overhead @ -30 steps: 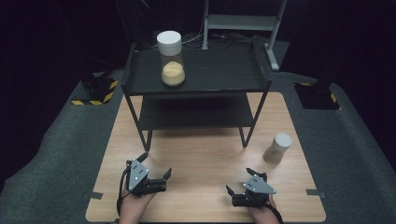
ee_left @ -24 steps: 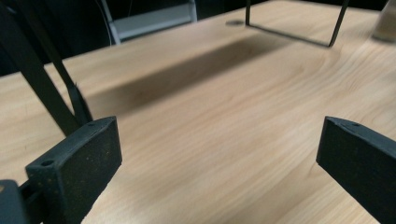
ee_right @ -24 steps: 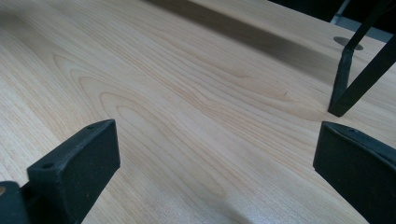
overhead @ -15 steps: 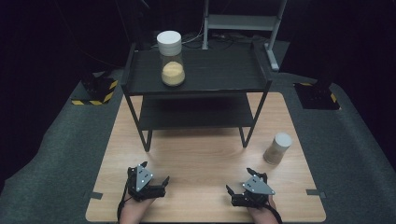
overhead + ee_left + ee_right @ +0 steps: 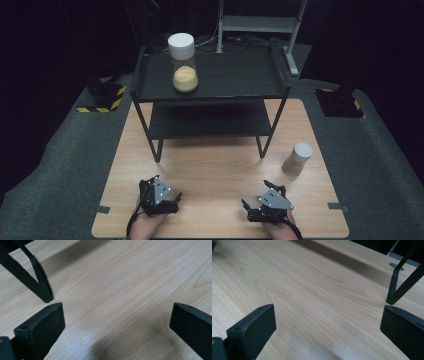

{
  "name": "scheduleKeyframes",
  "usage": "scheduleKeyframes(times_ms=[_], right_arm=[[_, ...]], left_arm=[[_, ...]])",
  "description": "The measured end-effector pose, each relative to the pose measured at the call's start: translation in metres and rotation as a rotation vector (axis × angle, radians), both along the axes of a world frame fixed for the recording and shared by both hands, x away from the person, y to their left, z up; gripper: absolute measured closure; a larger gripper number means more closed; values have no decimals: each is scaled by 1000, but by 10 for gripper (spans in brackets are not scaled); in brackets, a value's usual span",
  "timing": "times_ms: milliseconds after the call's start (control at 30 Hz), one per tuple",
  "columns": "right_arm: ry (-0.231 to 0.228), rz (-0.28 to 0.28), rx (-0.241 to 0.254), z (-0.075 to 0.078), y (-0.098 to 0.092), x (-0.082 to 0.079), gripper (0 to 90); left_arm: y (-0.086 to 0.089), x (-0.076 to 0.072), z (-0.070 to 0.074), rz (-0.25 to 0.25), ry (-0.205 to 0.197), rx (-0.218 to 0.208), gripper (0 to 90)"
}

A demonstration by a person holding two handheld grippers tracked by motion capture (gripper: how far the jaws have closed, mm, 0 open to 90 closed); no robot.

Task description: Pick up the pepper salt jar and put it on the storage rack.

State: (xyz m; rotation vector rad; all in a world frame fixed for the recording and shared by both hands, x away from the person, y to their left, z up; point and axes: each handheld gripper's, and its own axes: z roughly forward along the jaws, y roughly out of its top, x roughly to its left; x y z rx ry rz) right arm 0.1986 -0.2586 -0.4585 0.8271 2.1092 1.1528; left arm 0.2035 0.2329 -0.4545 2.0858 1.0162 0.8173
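We record a small jar [image 5: 297, 159] with a white lid standing upright on the wooden table [image 5: 215, 165], toward its right edge, just off the front right leg of the black two-tier shelf [image 5: 210, 80]. It is the object nearest the grippers and it stands apart from both. The right gripper [image 5: 248, 204] rests low at the table's near edge, on the person's side of the jar and left of it; its jaws point left, away from the jar, and are spread wide with nothing between them. In the right gripper view we see bare wood between the two black jaws and a shelf leg [image 5: 392, 287] at the far right. The left gripper [image 5: 176, 197] sits at the near edge on the left side, well apart from the jar, jaws likewise wide and empty. The left gripper view shows wood grain between them and another shelf leg [image 5: 41, 282] at upper left. On the shelf's top tier, at its left part, we note a taller clear jar [image 5: 183, 69], white-lidded, partly filled with yellowish powder.
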Motion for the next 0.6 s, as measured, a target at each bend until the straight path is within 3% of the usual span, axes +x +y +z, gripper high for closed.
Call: scheduleKeyframes(times_ms=[200,600], right_arm=[[8,-17,28,-1,-3,0,0],[8,18,22,0,-6,2,11]], left_arm=[[-3,2,1,-28,8,29,9],[-2,5,2,-58,20,41,7]])
